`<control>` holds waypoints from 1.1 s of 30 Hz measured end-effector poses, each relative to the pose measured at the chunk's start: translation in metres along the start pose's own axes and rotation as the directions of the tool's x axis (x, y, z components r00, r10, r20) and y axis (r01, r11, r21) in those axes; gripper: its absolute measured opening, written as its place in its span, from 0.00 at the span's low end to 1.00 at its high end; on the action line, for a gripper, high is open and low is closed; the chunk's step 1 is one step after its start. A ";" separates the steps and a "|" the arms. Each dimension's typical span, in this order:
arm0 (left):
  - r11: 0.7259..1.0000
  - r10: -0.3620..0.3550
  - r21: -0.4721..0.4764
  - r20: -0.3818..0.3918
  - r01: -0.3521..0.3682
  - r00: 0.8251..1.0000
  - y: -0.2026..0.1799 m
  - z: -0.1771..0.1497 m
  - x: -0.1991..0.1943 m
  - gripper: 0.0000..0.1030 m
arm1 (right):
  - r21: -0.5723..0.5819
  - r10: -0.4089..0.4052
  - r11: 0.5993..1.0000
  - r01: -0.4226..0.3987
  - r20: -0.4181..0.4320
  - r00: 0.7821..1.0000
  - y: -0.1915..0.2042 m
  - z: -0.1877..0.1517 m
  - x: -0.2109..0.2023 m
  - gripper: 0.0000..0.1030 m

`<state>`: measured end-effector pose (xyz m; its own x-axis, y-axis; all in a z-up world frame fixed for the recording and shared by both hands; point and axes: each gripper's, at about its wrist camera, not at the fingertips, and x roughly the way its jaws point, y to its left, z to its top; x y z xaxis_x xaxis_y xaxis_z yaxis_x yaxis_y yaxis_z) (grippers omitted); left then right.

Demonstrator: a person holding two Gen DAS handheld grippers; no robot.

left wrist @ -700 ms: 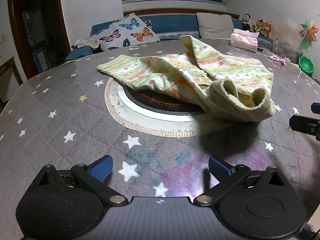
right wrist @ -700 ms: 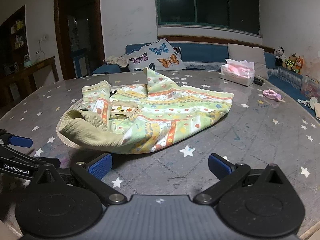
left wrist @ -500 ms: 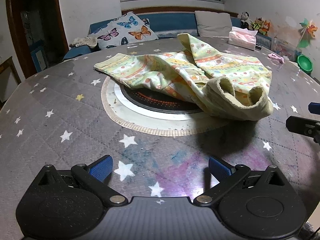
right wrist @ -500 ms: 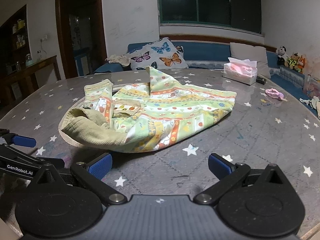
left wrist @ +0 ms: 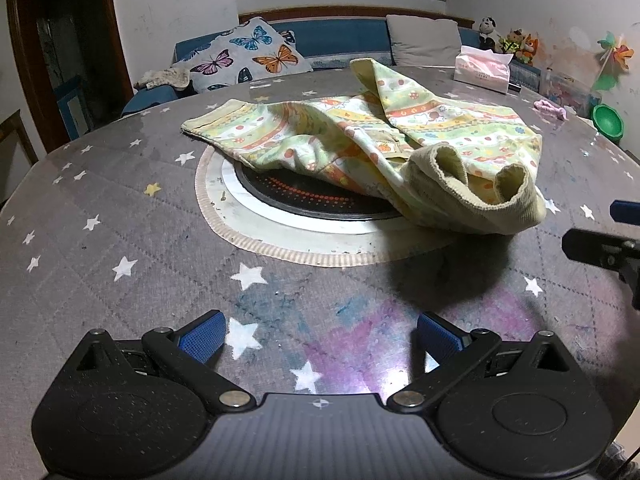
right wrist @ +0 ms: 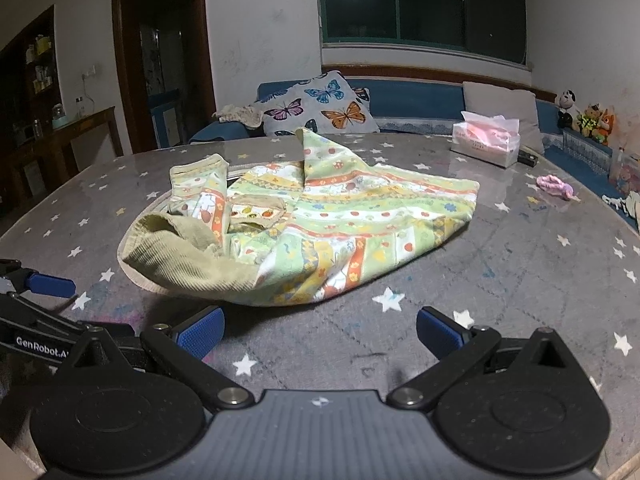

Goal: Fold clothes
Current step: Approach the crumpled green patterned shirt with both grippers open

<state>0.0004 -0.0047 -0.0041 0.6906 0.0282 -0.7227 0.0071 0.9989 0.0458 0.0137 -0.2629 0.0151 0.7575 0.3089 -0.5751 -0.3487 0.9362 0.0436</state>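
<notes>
While both grippers (left wrist: 320,330) (right wrist: 320,328) gape wide, empty, crumpled trousers (right wrist: 320,220) lie waistband (right wrist: 180,260) nearest, legs pointing away.

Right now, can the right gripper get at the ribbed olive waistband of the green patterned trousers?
Probably yes. The right gripper is open, and only bare starred table lies before the ribbed olive waistband, slightly to its left.

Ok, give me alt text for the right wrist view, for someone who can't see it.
A crumpled, patterned green-and-yellow garment lies on a star-printed grey table, untouched. The right hand-held gripper hovers open in front of it; a tissue box sits at the far edge.
</notes>
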 end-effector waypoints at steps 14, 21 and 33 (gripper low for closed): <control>1.000 0.002 -0.005 -0.005 -0.002 1.000 0.005 0.003 0.003 1.00 | -0.009 0.012 1.000 -0.012 0.000 1.000 0.004 0.009 0.002 1.00; 1.000 -0.003 -0.002 -0.009 0.003 1.000 0.003 0.004 0.005 1.00 | -0.002 0.011 1.000 -0.011 -0.015 1.000 0.003 0.007 0.006 1.00; 1.000 0.005 -0.008 -0.014 -0.005 1.000 0.007 0.006 0.007 1.00 | -0.001 0.020 1.000 -0.020 0.004 1.000 0.004 0.021 0.013 1.00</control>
<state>0.0093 0.0025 -0.0045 0.6805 0.0335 -0.7320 -0.0017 0.9990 0.0441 0.0338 -0.2515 0.0249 0.7526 0.3280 -0.5710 -0.3644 0.9297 0.0538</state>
